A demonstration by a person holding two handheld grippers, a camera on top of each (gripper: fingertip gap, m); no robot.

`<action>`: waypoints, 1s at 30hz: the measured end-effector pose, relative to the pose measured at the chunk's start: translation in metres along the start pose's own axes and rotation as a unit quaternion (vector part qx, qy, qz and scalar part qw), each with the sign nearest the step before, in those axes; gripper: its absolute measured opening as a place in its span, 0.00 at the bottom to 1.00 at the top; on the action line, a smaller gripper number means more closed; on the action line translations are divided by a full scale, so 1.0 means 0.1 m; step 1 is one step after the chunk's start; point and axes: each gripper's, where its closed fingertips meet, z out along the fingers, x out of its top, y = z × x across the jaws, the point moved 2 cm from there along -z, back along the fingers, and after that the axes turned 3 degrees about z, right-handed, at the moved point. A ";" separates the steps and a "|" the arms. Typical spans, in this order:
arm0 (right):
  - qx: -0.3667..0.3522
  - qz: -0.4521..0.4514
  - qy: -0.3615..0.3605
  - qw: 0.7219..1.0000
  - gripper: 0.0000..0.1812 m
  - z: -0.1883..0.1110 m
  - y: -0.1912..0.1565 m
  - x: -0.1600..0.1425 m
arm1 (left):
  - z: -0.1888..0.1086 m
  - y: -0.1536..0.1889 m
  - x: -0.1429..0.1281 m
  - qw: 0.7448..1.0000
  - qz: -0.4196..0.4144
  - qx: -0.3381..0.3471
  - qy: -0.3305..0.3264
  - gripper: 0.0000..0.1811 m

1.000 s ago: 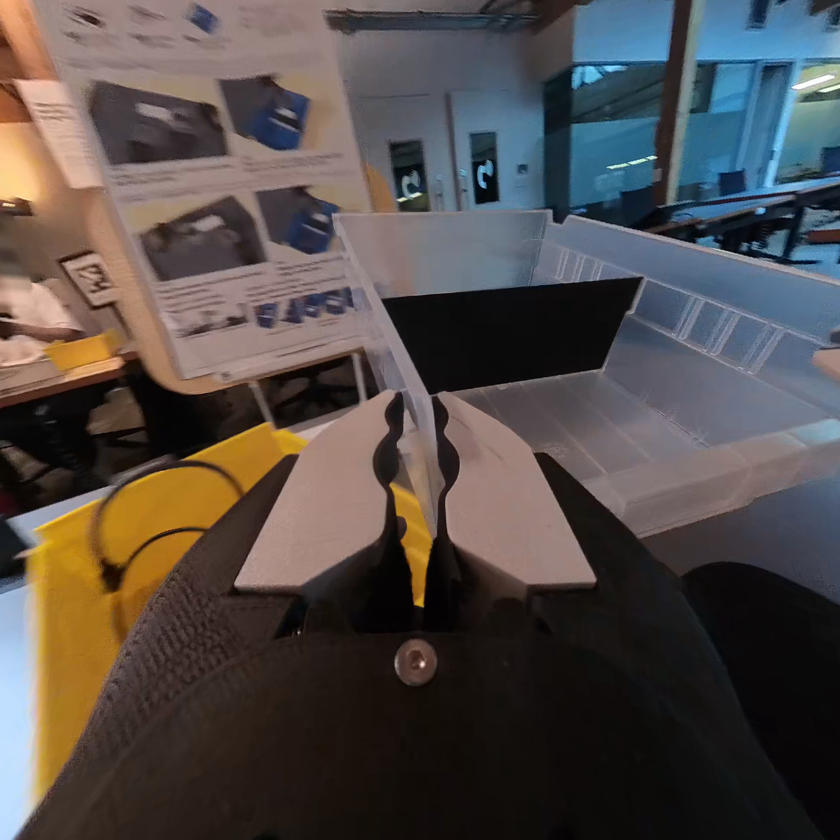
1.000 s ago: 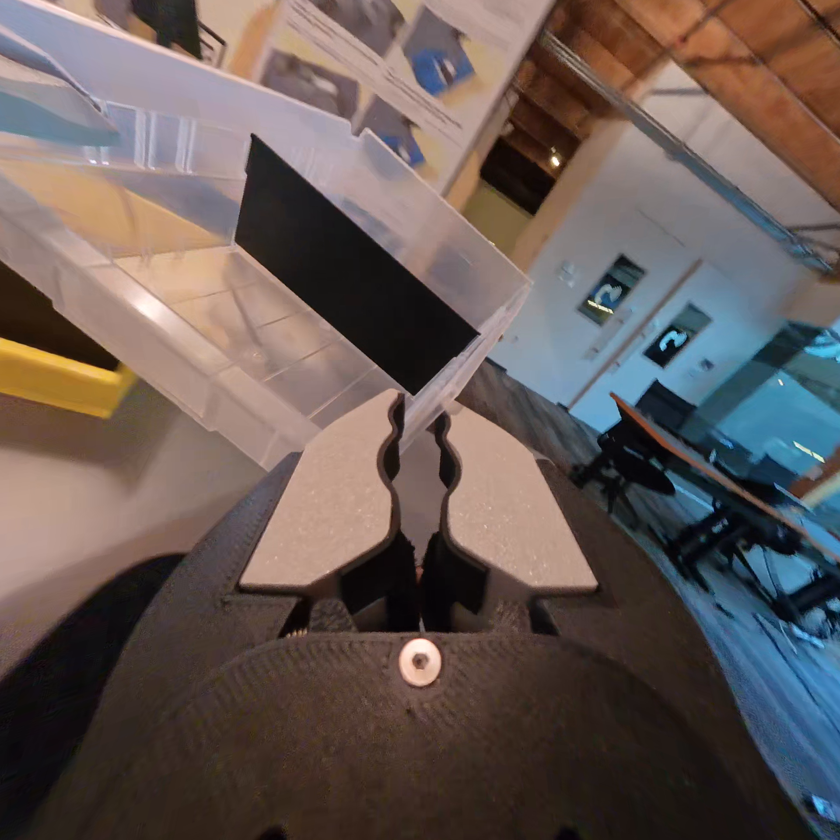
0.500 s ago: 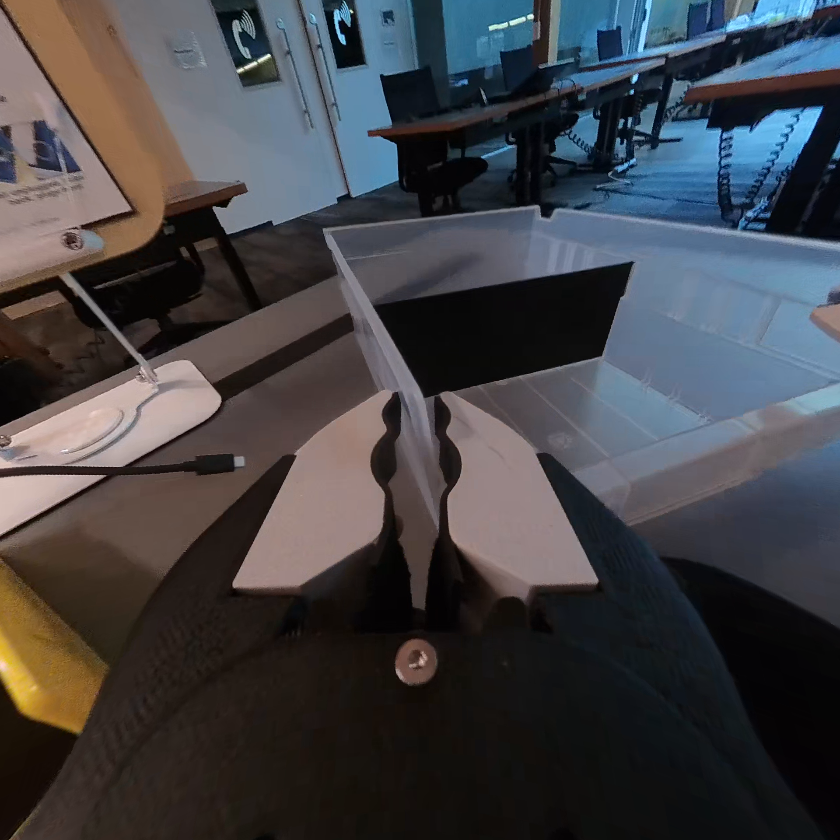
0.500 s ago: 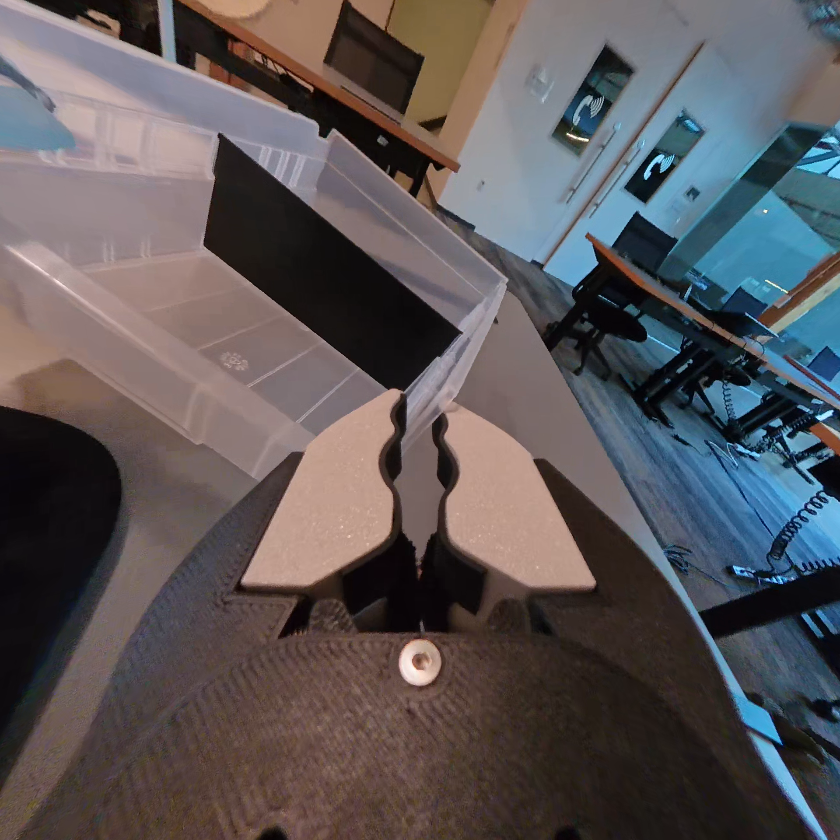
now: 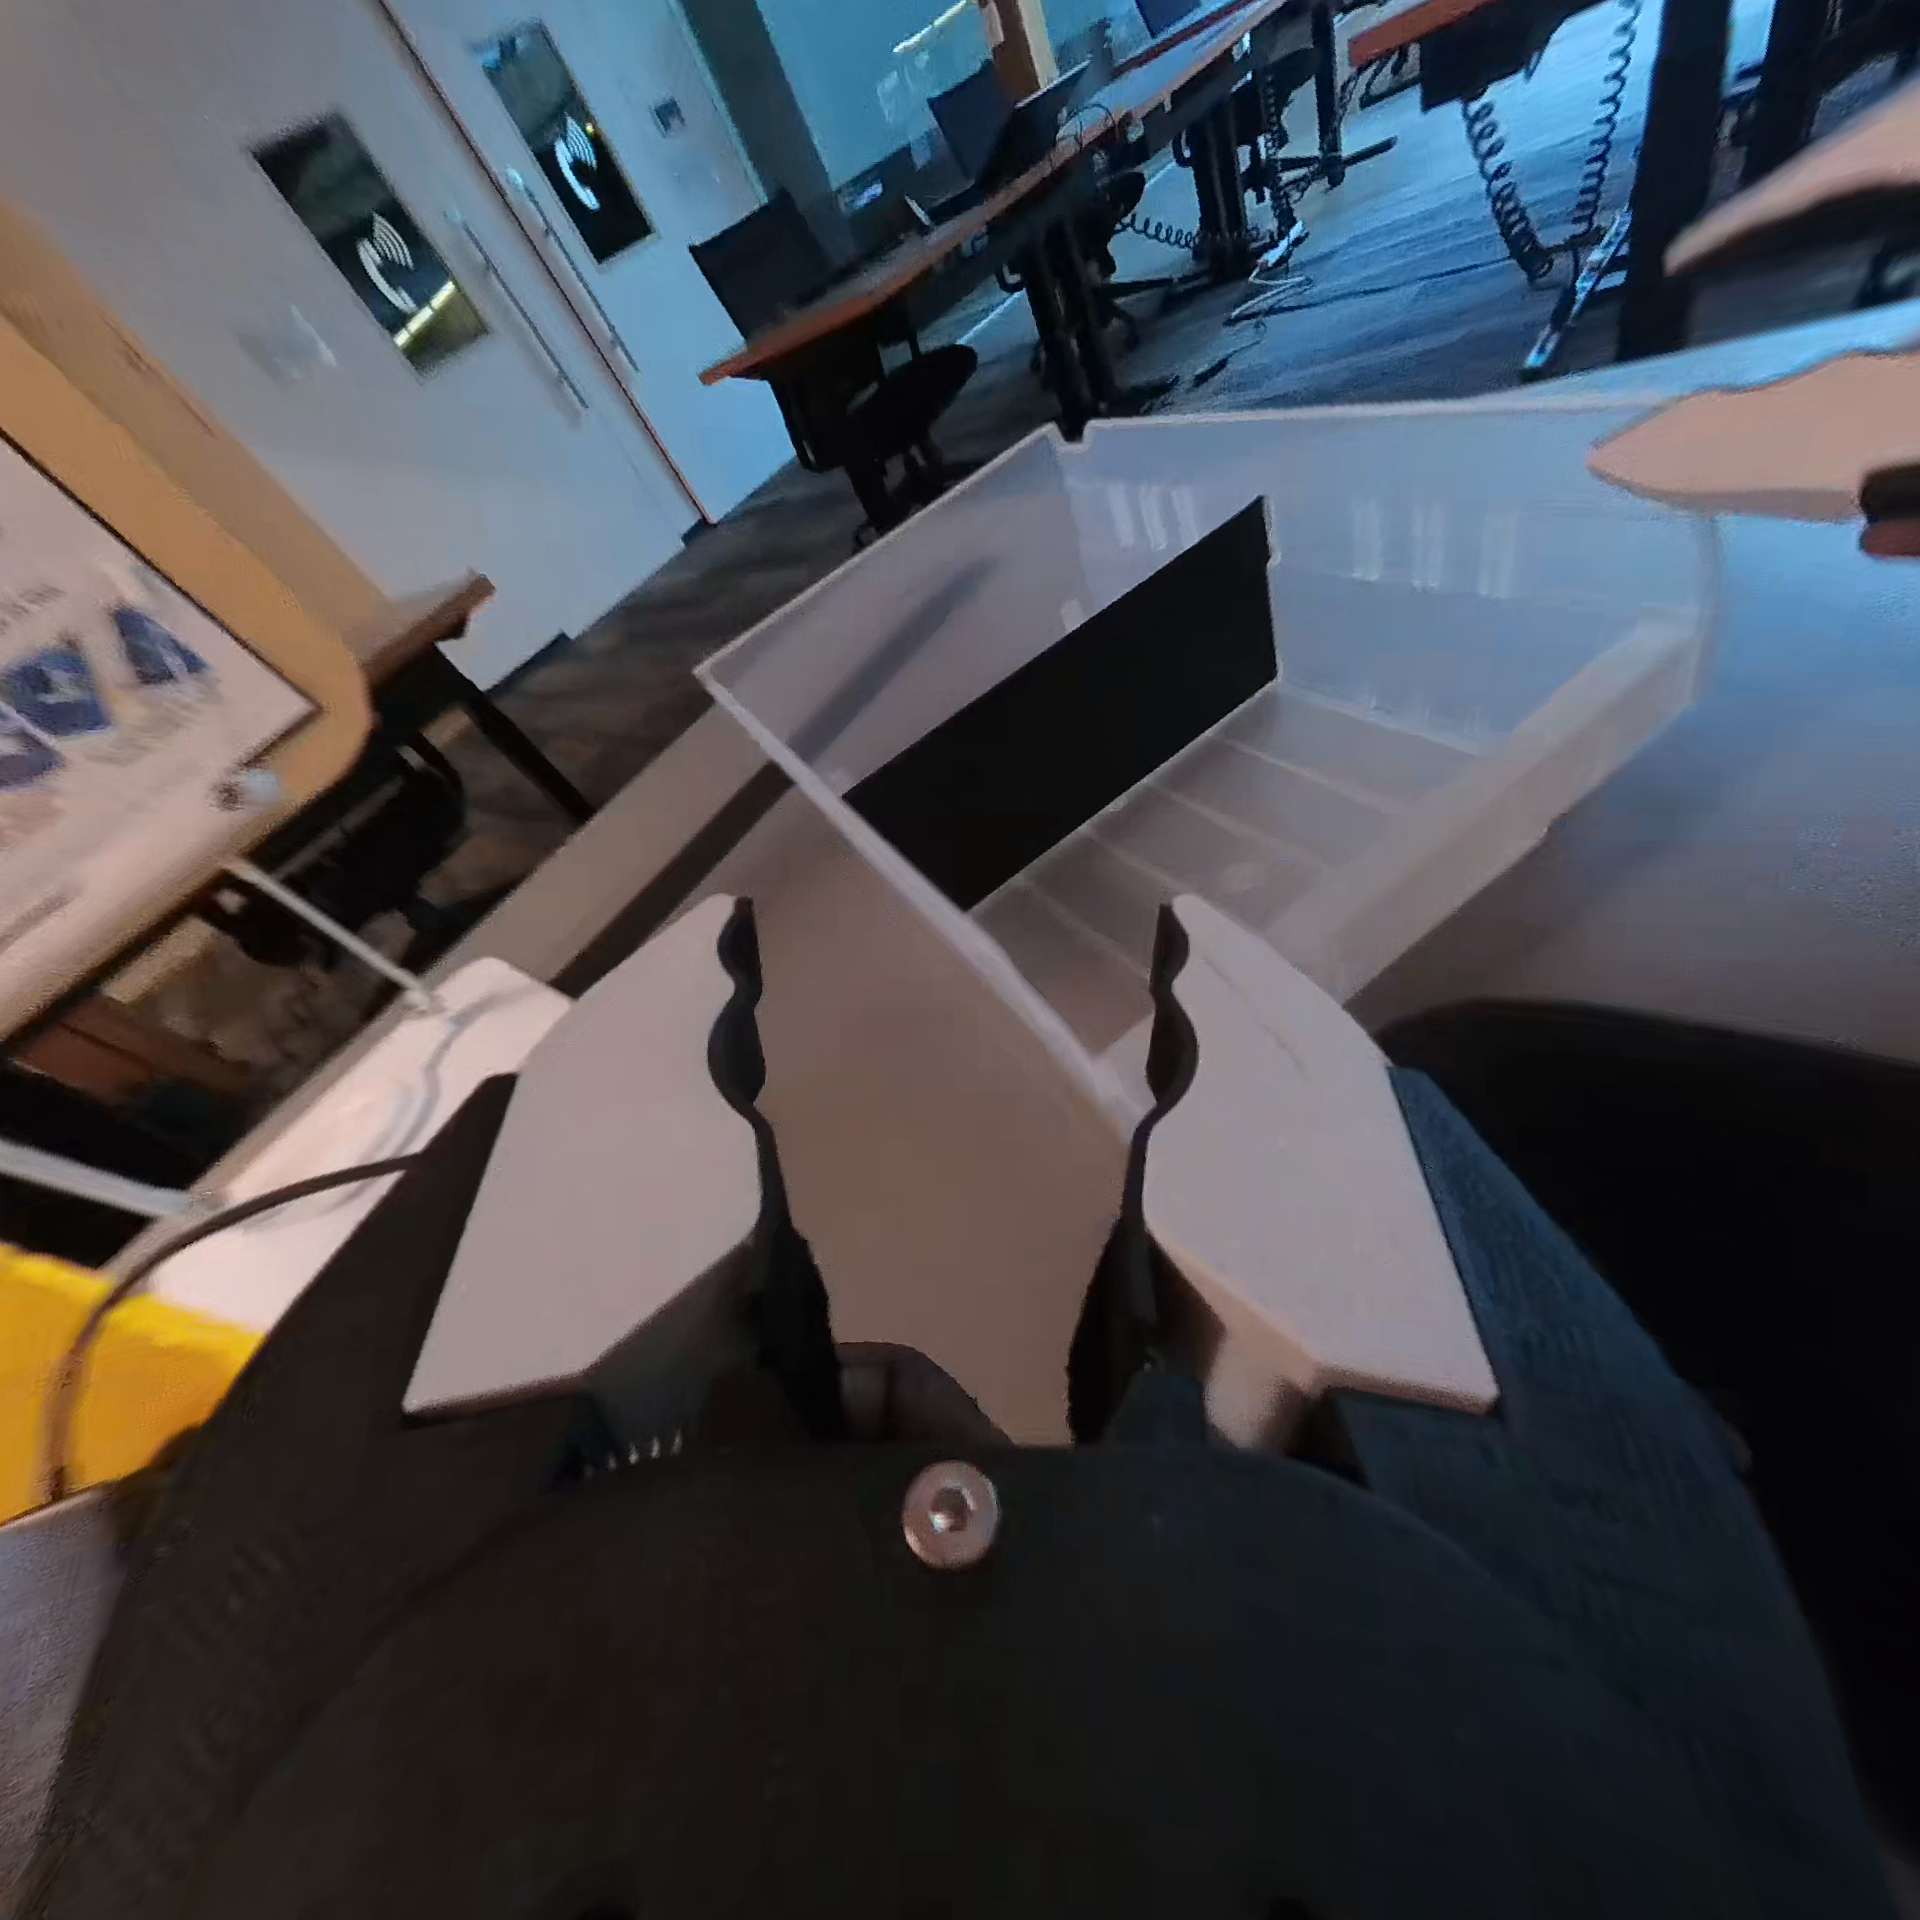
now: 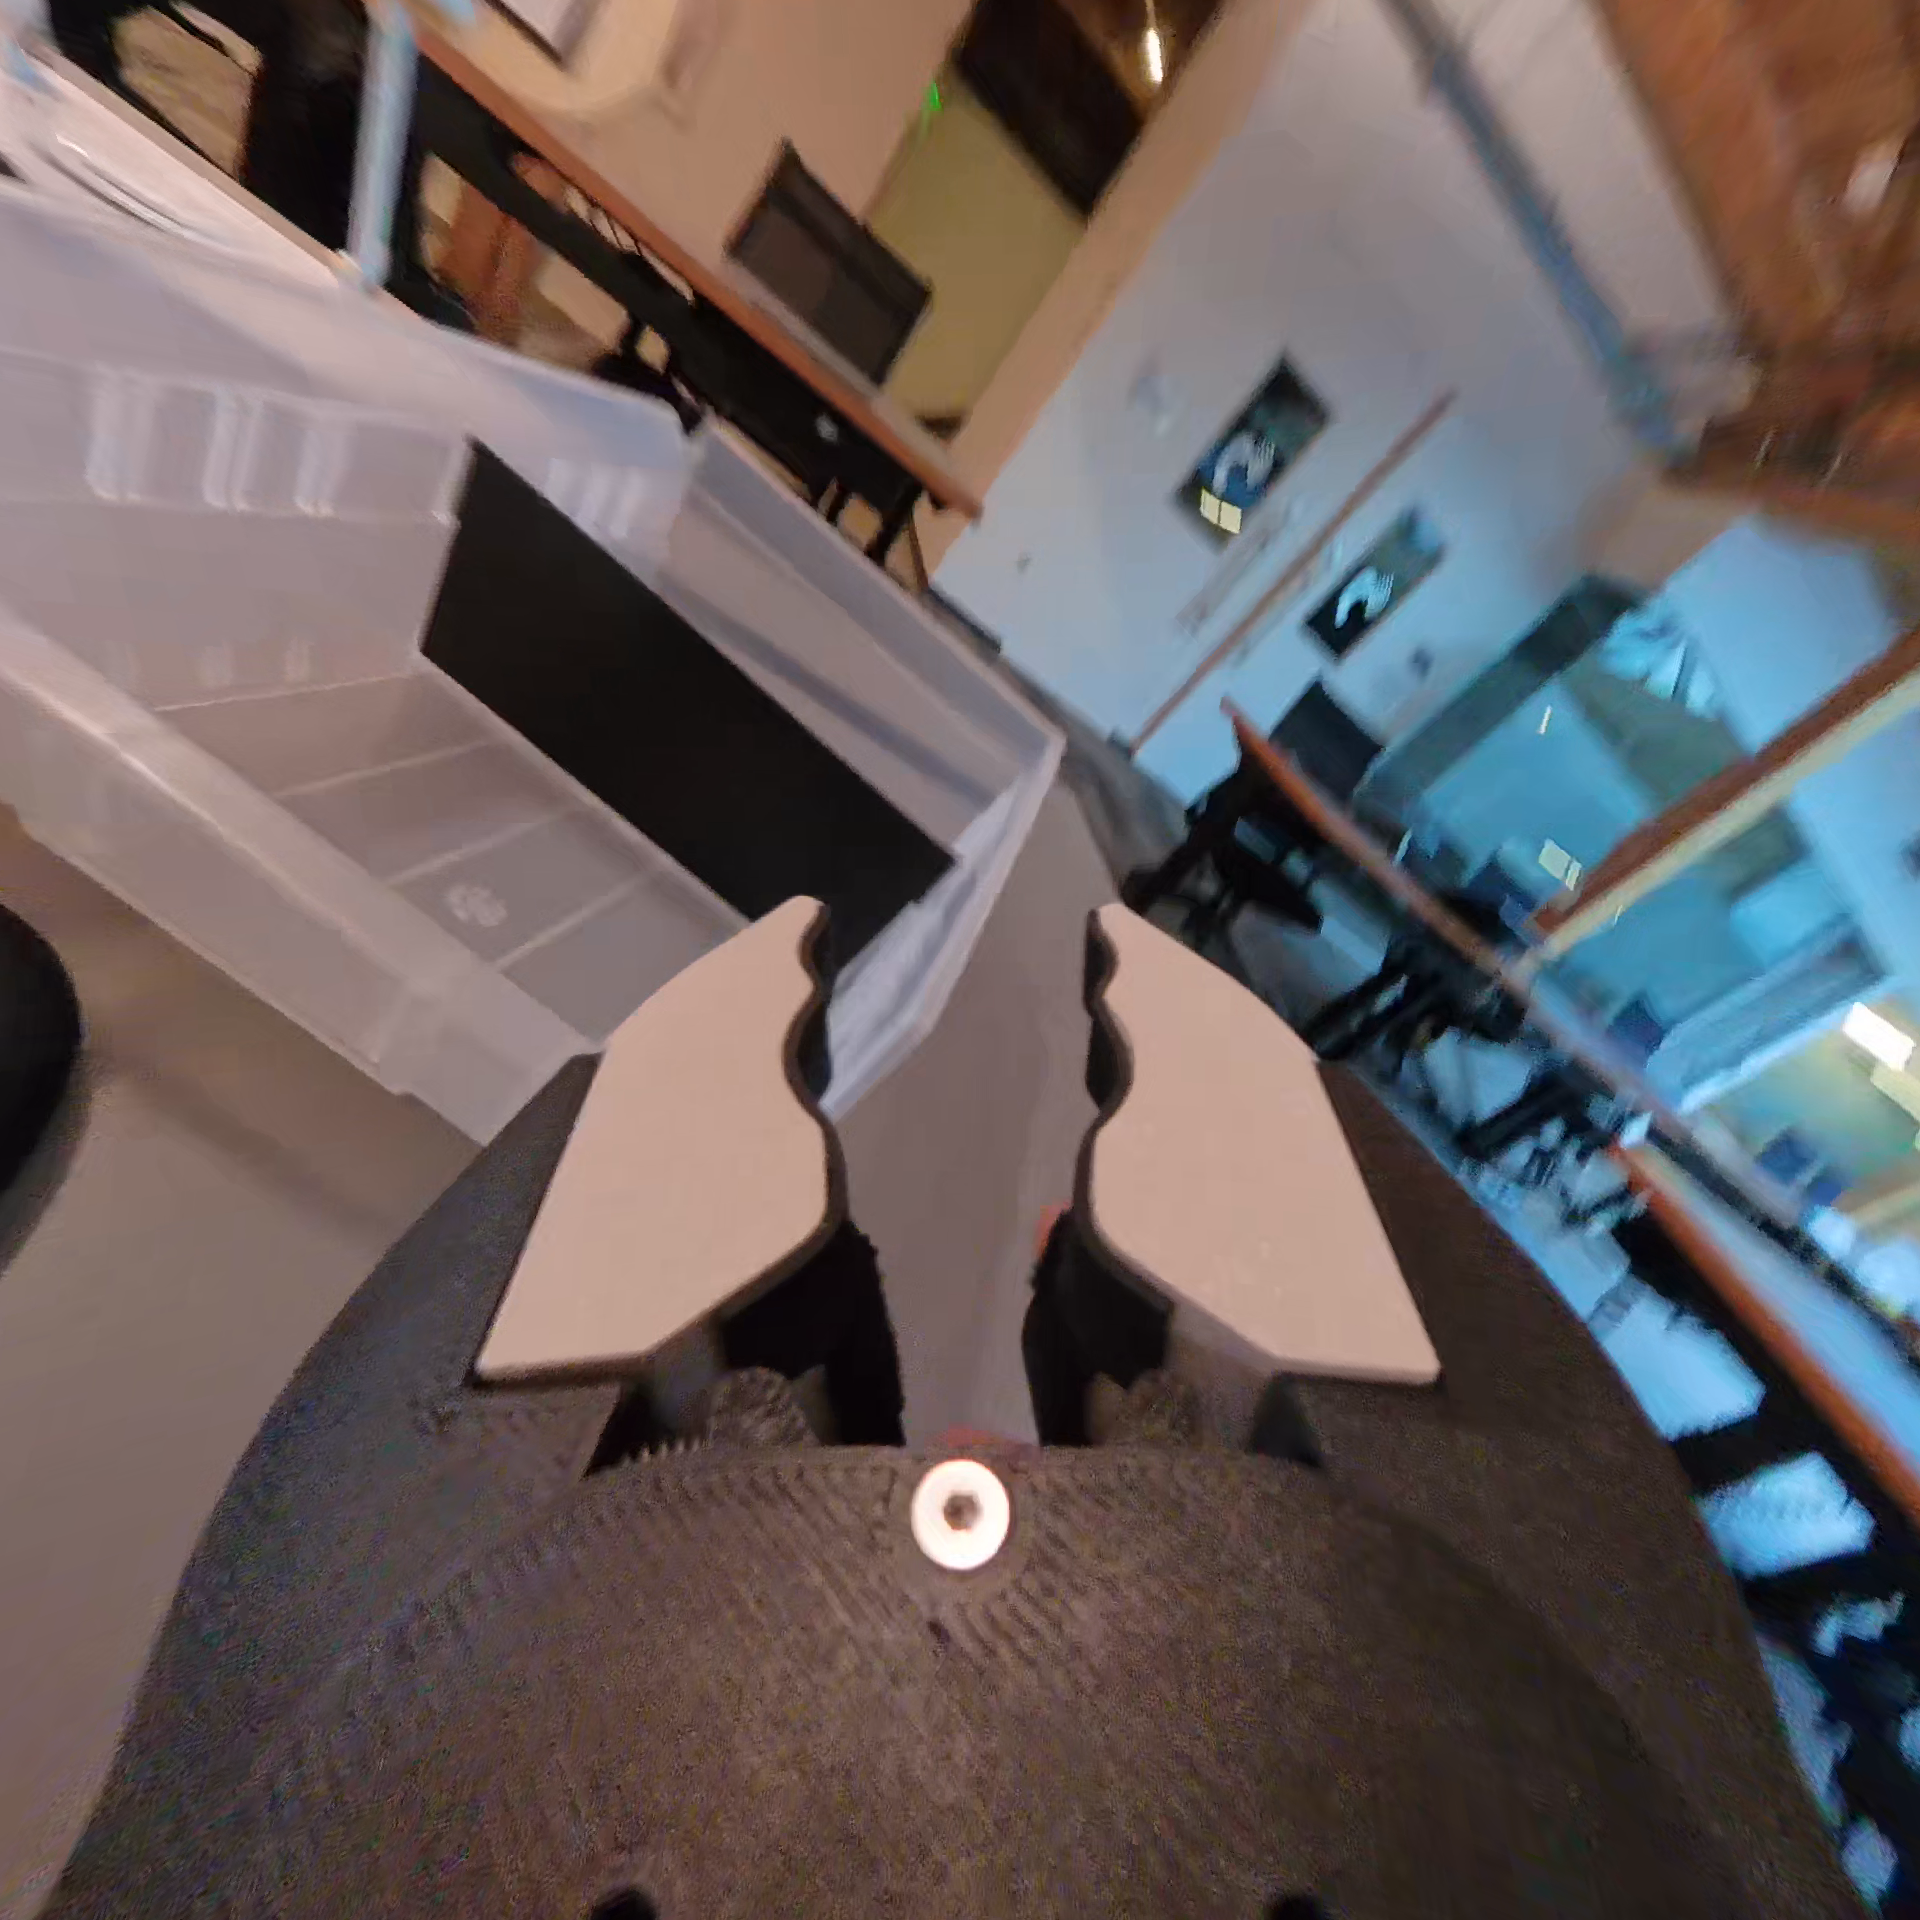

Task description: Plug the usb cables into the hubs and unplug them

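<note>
Clear plastic bin [image 5: 1403, 665] taken as landmark, standing on the grey tabletop [image 5: 1766, 831] with a black divider panel [image 5: 1070, 727] upright across its inside. Left gripper [image 5: 956, 935]: jaws spread apart, straddling the bin's near-left side wall without touching it, nothing held. Right gripper [image 6: 956, 935]: jaws likewise apart and empty, poised just off the bin's opposite end, by its corner [image 6: 997, 821]; one of its fingers shows at the right edge of the left wrist view, above the bin's far rim. A thin black cable [image 5: 177, 1236], probably one of the USB cables, trails over a yellow bin [image 5: 94, 1382] well to the left of the clear bin, beside a white stand base [image 5: 364, 1091]. No hub is visible in either view, and the visible part of the clear bin holds nothing but its divider. Judged progress: no cable is gripped or seated; plugging and unplugging both appear to remain.
</note>
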 end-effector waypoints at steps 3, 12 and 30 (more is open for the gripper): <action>0.044 -0.054 0.055 0.996 0.36 -0.05 -0.17 0.30 | -0.38 -0.13 -0.22 0.998 0.044 -0.004 -0.052 0.41; 0.232 -0.224 0.003 0.947 0.41 0.03 -1.20 0.35 | -1.27 -0.70 -1.17 0.965 0.116 0.057 -0.228 0.38; 0.269 -0.319 -0.065 0.906 0.17 0.32 -1.62 0.17 | -1.18 -0.92 -1.80 0.926 0.170 0.037 -0.336 0.19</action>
